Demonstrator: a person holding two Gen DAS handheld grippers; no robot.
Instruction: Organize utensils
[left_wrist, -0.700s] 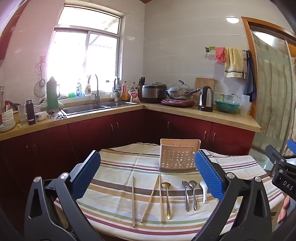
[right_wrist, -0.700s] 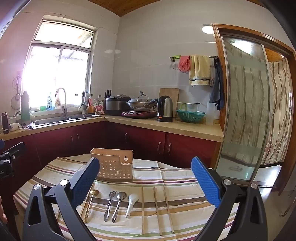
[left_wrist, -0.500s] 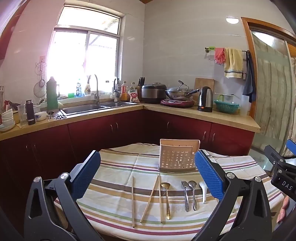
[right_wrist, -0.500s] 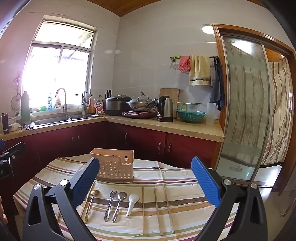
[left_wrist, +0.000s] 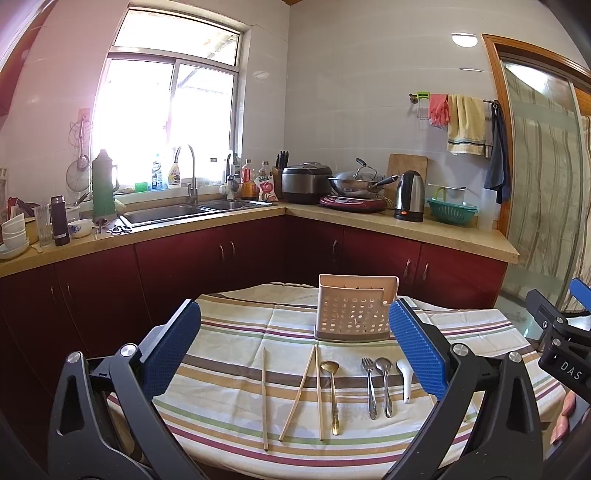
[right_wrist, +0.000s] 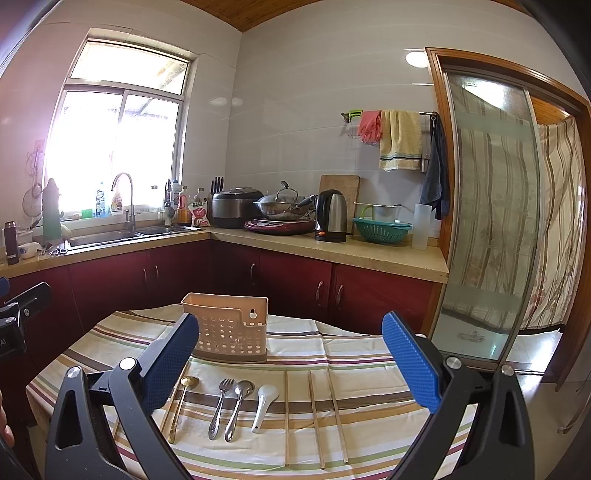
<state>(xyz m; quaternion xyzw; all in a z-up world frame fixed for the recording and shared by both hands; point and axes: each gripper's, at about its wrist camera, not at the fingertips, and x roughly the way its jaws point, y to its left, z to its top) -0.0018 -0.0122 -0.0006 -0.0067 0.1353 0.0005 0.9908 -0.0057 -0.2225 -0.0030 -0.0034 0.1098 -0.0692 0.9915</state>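
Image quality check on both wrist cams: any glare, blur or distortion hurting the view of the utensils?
Left wrist: window blown out with pink flare on the wall; strong fisheye bend at the door frame; utensils such as the fork sharp and evenly lit. Right wrist: same window glare, dark corner vignetting, white spoon and chopsticks crisp, no motion blur.

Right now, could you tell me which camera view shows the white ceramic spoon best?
The right wrist view: the white ceramic spoon lies unobstructed on the striped cloth. In the left wrist view, that spoon is partly hidden behind a blue finger pad.
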